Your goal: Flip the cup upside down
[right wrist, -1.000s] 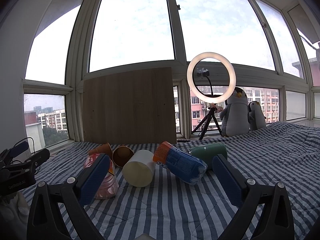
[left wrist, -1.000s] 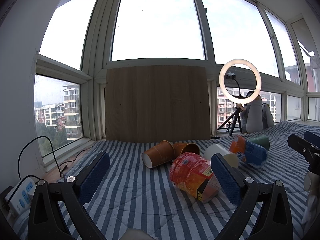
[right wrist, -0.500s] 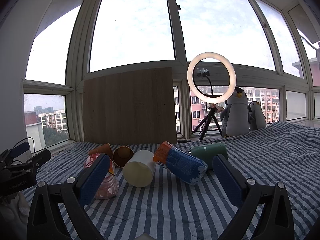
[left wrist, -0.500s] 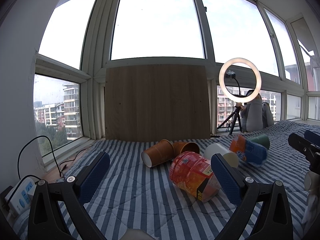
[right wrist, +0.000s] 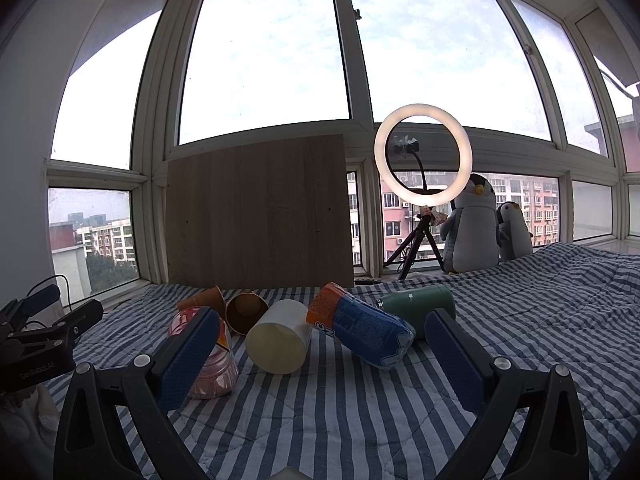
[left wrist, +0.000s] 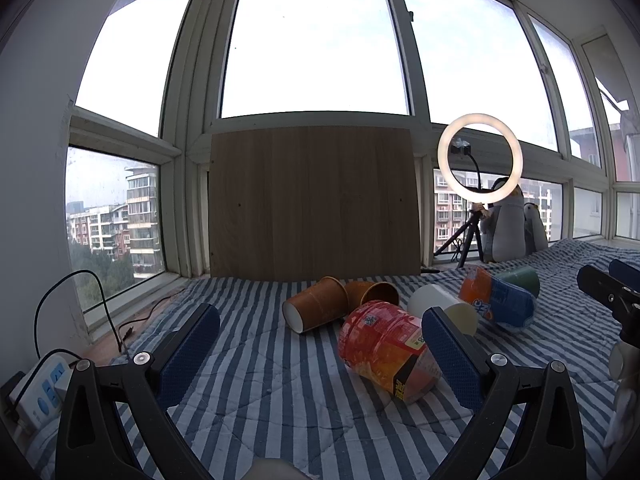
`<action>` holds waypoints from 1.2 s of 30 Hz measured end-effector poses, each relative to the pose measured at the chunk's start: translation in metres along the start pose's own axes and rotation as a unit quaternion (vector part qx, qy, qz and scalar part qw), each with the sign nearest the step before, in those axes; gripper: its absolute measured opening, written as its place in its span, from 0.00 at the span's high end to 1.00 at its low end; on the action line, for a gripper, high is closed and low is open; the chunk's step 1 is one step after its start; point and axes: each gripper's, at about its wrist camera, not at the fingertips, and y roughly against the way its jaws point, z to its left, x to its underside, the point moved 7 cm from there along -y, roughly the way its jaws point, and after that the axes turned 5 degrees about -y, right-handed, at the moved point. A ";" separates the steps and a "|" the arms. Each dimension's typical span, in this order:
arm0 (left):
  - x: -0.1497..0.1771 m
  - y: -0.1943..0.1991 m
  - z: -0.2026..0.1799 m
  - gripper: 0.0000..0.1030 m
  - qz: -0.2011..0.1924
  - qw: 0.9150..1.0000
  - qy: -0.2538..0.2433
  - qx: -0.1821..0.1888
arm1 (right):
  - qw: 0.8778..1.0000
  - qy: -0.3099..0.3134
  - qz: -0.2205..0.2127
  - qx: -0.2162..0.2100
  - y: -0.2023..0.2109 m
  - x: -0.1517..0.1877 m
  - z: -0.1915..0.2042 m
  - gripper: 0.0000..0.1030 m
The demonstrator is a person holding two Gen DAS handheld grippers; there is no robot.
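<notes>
Several cups lie on their sides on the striped blanket (left wrist: 280, 400). In the left wrist view I see two brown paper cups (left wrist: 318, 310), a red-orange cup (left wrist: 384, 350), a white cup (left wrist: 440, 306), a blue-orange cup (left wrist: 500, 304) and a green cup (left wrist: 520, 278). The right wrist view shows the white cup (right wrist: 280, 336), the blue-orange cup (right wrist: 360, 326), the green cup (right wrist: 416, 304), the red-orange cup (right wrist: 212, 364) and a brown cup (right wrist: 246, 312). My left gripper (left wrist: 320, 352) is open and empty, short of the cups. My right gripper (right wrist: 320, 352) is open and empty, in front of the white cup.
A wooden board (left wrist: 314, 204) leans against the window behind the cups. A ring light on a tripod (right wrist: 422, 156) and two plush penguins (right wrist: 474, 224) stand at the back right. A power strip (left wrist: 38, 394) with cables lies at the left edge.
</notes>
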 end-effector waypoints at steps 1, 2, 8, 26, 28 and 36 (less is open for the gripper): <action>0.000 -0.001 -0.001 0.00 0.001 1.000 0.000 0.000 | 1.000 0.000 0.000 0.000 0.000 0.000 0.000 0.02; 0.001 -0.001 -0.001 0.00 0.002 1.000 -0.001 0.000 | 1.000 0.000 0.000 0.000 0.000 0.000 0.000 0.02; 0.001 -0.004 -0.004 0.00 0.011 1.000 -0.004 0.005 | 1.000 0.000 0.001 0.000 0.000 0.001 0.001 0.02; -0.010 -0.052 0.032 0.00 0.100 0.994 -0.043 0.016 | 1.000 -0.012 0.000 -0.006 0.000 0.001 -0.001 0.01; -0.011 -0.064 0.041 0.01 0.118 0.992 -0.037 0.022 | 1.000 -0.012 0.000 -0.006 0.000 0.001 -0.001 0.01; -0.011 -0.129 0.062 0.01 0.176 0.982 -0.017 0.063 | 1.000 -0.013 0.002 -0.001 -0.001 0.000 -0.002 0.01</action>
